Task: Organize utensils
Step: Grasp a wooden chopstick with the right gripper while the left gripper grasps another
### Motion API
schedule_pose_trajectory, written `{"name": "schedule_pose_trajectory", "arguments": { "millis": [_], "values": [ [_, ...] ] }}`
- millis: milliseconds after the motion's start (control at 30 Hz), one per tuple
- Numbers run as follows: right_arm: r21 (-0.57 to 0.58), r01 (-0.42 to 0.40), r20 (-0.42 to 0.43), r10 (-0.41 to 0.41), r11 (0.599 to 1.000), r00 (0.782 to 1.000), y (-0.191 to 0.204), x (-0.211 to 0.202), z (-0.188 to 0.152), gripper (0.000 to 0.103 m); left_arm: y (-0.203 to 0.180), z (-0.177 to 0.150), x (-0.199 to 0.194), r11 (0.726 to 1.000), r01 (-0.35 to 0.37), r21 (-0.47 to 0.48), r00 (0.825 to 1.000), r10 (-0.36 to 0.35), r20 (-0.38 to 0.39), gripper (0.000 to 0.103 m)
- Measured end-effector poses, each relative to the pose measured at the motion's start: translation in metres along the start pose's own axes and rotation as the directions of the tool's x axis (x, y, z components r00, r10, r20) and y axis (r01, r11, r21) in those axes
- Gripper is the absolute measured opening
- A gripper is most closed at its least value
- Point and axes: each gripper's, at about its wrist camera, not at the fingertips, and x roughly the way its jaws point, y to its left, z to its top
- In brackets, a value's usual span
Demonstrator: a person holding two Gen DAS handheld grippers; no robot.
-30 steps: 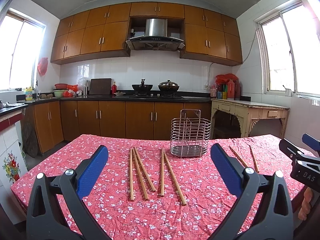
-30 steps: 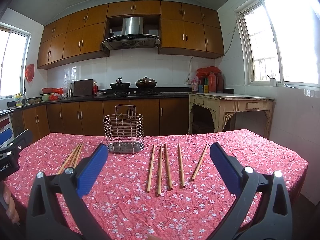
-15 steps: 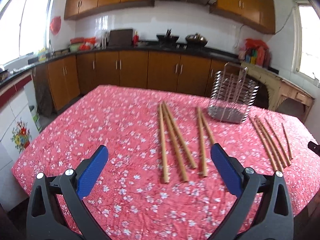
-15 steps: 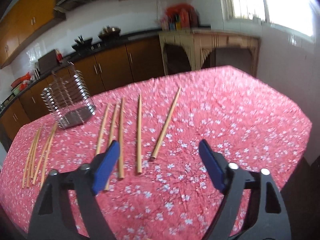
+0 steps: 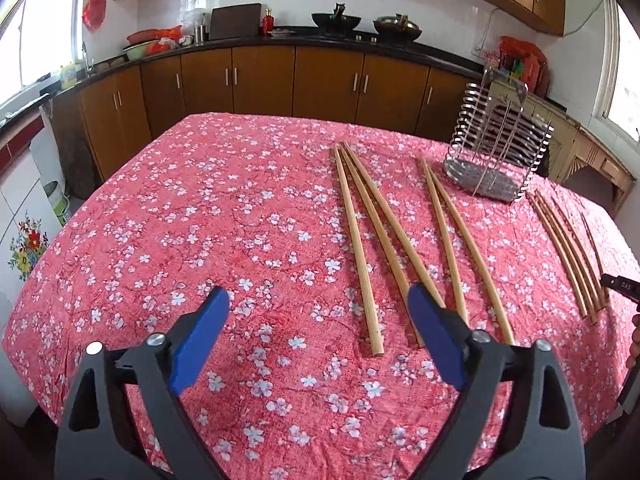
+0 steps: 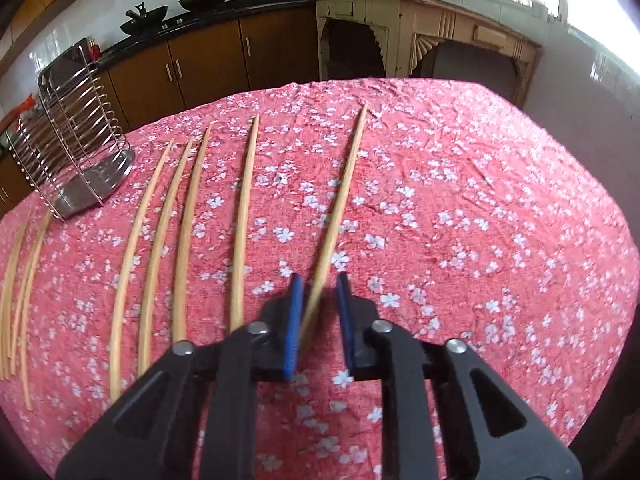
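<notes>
From my right wrist view, the right claw (image 6: 318,300) has its blue pads drawn nearly together around the near end of the rightmost chopstick (image 6: 344,188). Its jaws have just been closing, and the stick runs between them; whether the pads actually press on it I cannot tell, as that end is blurred. The stick slants away from the claw across the red flowered cloth of the counter (image 6: 500,220), its far tip pointing toward the cream side table (image 6: 420,28). Four more chopsticks (image 6: 188,236) lie flat between this one and the wire utensil holder (image 6: 72,136), which stands upright toward the counter's far edge.

From my left wrist view, the left claw (image 5: 316,320) stands wide apart with nothing between the pads, though its jaws have just been closing a little. It hangs over the cloth just short of the near ends of a group of three chopsticks (image 5: 356,248); its right pad overlaps the near ends of two of them. A pair of chopsticks (image 5: 460,244) lies between that group and the wire utensil holder (image 5: 496,148).
</notes>
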Motion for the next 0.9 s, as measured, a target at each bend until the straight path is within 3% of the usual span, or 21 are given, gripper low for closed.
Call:
{"name": "schedule_pose_trajectory", "arguments": {
  "millis": [100,267,533,700,900],
  "values": [
    [0.018,0.008,-0.001,-0.008,1.0,1.0,-0.008,-0.002,0.002,0.009,-0.001,0.001,0.012,1.0,0.018,0.008,0.999,-0.018,-0.04,0.071],
    [0.021,0.014,-0.001,-0.014,1.0,1.0,-0.013,-0.002,0.003,0.008,-0.02,0.003,0.027,0.997,0.054,0.052,0.995,-0.05,-0.082,0.057],
    [0.029,0.028,0.0,-0.028,0.999,1.0,-0.017,0.005,0.012,0.008,-0.025,0.018,0.054,0.995,0.019,0.099,0.989,-0.004,-0.149,0.011],
    [0.033,0.026,0.002,-0.026,0.999,1.0,-0.021,0.01,0.019,0.008,-0.015,0.041,0.08,0.993,-0.026,0.119,0.987,0.044,-0.157,0.007],
    [0.037,0.0,0.001,0.0,0.999,1.0,-0.025,0.007,0.014,0.013,-0.014,0.037,0.077,0.989,-0.002,0.15,0.989,0.024,-0.144,0.009]
  ]
}}
